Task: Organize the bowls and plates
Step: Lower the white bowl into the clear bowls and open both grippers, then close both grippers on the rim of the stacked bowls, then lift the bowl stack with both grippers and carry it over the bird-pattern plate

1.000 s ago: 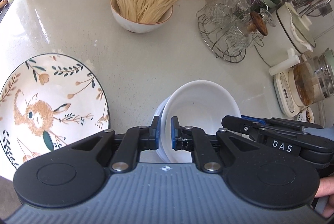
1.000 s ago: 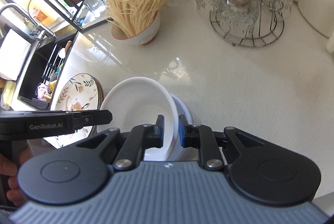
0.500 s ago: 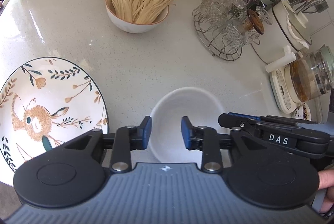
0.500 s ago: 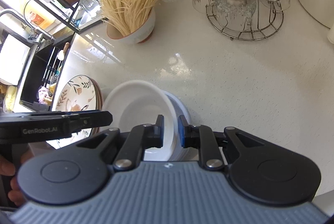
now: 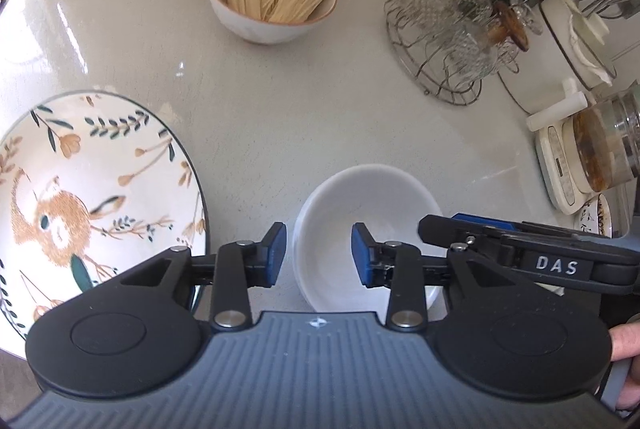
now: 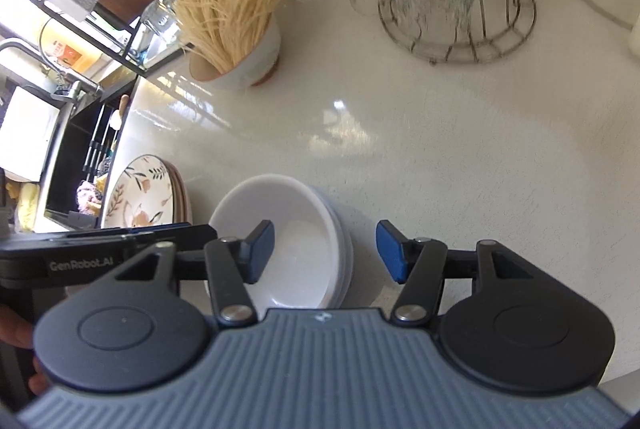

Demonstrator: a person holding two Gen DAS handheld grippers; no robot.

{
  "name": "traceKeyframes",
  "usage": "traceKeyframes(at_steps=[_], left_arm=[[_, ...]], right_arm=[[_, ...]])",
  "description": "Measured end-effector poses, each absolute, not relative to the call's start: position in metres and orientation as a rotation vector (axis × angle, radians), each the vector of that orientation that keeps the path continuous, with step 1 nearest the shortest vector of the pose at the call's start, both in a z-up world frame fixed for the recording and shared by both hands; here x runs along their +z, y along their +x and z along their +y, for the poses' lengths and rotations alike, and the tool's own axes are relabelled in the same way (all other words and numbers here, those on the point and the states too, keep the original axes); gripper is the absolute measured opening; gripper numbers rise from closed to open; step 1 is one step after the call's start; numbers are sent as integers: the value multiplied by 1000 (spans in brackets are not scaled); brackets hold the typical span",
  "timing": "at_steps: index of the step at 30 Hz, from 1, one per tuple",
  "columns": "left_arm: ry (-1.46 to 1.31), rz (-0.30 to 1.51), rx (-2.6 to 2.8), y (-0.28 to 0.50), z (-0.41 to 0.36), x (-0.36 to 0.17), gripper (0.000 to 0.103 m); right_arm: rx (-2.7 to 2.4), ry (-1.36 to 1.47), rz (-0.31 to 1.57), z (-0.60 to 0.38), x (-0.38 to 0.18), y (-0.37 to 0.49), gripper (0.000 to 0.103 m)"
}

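A white bowl (image 5: 372, 205) sits nested in a stack of white bowls (image 6: 288, 213) on the pale counter. My left gripper (image 5: 319, 255) stands over the stack's left rim. Its jaws are opening, the rim lies between the blue pads, and neither pad touches it. My right gripper (image 6: 325, 251) straddles the stack's right rim. Its jaws are also opening and stand wide, clear of the bowl. To the left lies a floral plate with a deer (image 5: 92, 197), on top of a plate stack (image 6: 140, 193).
A bowl of dry noodles (image 5: 272, 17) stands at the back of the counter (image 5: 280, 117). A wire rack of glasses (image 5: 452, 41), a white pot (image 5: 568, 41), a kitchen scale (image 5: 556, 165) and a jar line the right side. A sink (image 6: 60, 149) lies beyond the plates.
Both grippers have let go of the white bowl's rim, the left first, then the right. The bowl, held tilted before, now sits level in the stack.
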State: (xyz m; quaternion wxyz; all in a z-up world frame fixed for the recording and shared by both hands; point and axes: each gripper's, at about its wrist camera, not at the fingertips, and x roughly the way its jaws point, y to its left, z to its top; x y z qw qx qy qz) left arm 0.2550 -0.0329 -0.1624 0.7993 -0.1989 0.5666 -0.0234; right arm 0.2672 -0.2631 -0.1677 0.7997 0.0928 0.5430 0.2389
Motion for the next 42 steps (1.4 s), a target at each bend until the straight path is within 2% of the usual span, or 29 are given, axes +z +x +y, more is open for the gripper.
traceKeyframes(at_steps=[19, 24, 34, 42], left_arm=[[-447, 1236, -27, 254, -42, -187, 41], [-446, 1241, -29, 255, -45, -192, 40], [-434, 1238, -31, 256, -47, -193, 36], [-443, 1218, -39, 254, -44, -187, 35]], right_arm=[[519, 235, 1246, -259, -200, 269, 58], [512, 249, 1247, -261, -203, 269, 52], [504, 281, 1264, -265, -209, 268, 29], [517, 263, 1238, -262, -203, 265, 27]])
